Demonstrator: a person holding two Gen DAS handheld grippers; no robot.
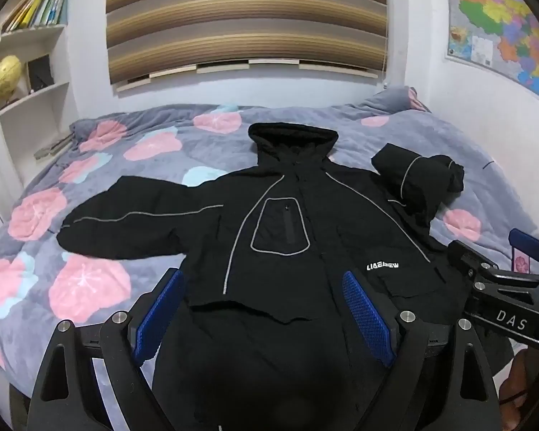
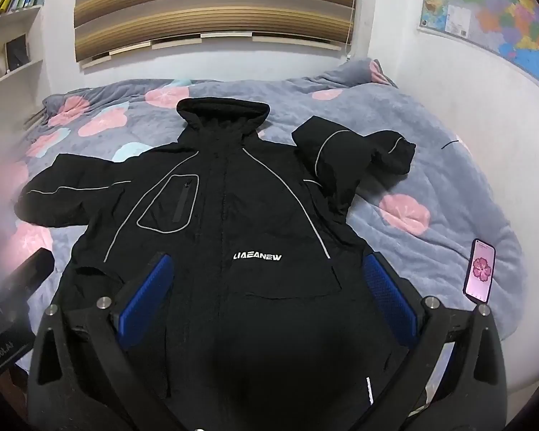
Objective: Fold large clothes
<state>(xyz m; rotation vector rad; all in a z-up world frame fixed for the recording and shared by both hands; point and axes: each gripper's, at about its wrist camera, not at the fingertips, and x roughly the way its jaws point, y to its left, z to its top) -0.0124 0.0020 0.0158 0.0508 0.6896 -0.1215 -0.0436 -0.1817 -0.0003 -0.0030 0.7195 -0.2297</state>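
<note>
A black hooded jacket (image 1: 287,222) (image 2: 233,215) with grey piping and white chest lettering lies front-up on the bed, hood (image 1: 291,140) towards the wall. Its sleeve on the picture's left (image 1: 125,222) stretches out flat. The other sleeve (image 1: 413,179) (image 2: 348,158) is bent and bunched near the shoulder. My left gripper (image 1: 262,274) hovers open over the jacket's lower left front. My right gripper (image 2: 267,258) is open over the lower middle, below the lettering; it also shows in the left wrist view as the right gripper (image 1: 503,280). Neither gripper's blue pads press on cloth. The hem is hidden beneath the grippers.
The bed has a grey cover (image 1: 90,287) (image 2: 431,179) with pink and blue flowers. A phone (image 2: 479,271) with a lit pink screen lies on it right of the jacket. A bookshelf (image 1: 28,54) stands at the left, striped blinds (image 1: 248,18) behind, and a wall map (image 1: 503,18) at the right.
</note>
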